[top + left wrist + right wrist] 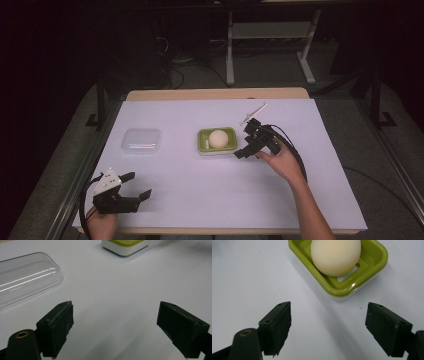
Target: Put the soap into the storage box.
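While the round cream soap ball (335, 256) sits loose in the green slotted plastic dish (372, 267) mid-desk, the right hand-held gripper (328, 327) hovers beside it, jaws wide, empty; a careless squeeze could squirt the ball out; the left hand-held gripper (134, 186) gapes idle near the clear plastic lid (141, 140).

A cream soap ball (335, 256) in a lime-green, white-based soap dish (372, 267), beside a clear plastic lid (141, 141), on a plain white counter (215, 190), with black jaws.

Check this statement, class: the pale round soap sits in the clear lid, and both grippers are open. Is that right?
Not quite. The soap sits in the green dish, as the right gripper view shows; the clear lid lies apart, left of it. Both grippers, left and right, are open.
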